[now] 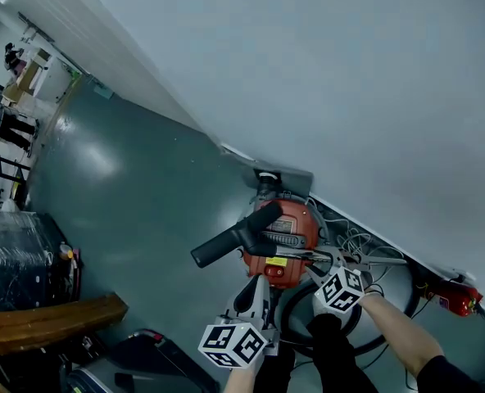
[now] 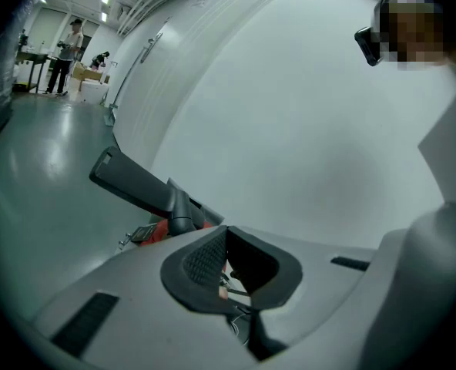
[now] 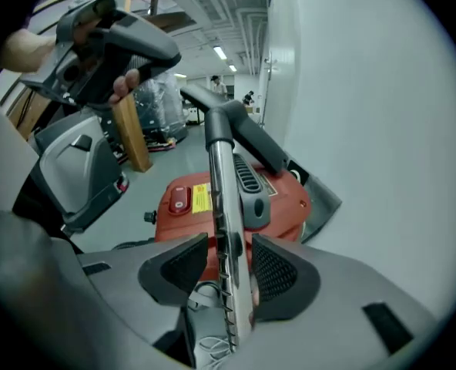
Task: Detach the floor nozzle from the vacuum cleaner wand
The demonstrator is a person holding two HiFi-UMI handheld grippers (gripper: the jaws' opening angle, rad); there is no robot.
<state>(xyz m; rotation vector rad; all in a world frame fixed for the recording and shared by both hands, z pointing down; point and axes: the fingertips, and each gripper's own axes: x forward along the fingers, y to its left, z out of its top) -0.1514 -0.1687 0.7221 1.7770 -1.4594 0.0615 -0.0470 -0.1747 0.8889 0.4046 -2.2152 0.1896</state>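
The red vacuum cleaner (image 1: 285, 237) stands by the white wall. Its black floor nozzle (image 1: 230, 241) sticks out to the left on the end of the shiny metal wand (image 1: 345, 257). In the right gripper view the wand (image 3: 225, 230) runs up between my right gripper's (image 3: 226, 272) open jaws to the nozzle (image 3: 247, 141); it lies close to the right pad (image 3: 278, 272), with a gap on the left. My left gripper (image 2: 226, 267) is shut on nothing, and hovers just in front of the vacuum (image 2: 155, 232) and nozzle (image 2: 132, 179). In the head view the left gripper (image 1: 256, 283) and right gripper (image 1: 324, 264) sit low by the vacuum.
White wall (image 1: 349, 97) runs along the right. A black hose (image 1: 390, 322) and loose cables (image 1: 365, 242) lie behind the vacuum. A wooden beam (image 1: 50, 322) and a wrapped dark pallet (image 1: 17, 260) stand at the left. People (image 2: 66, 52) work far off.
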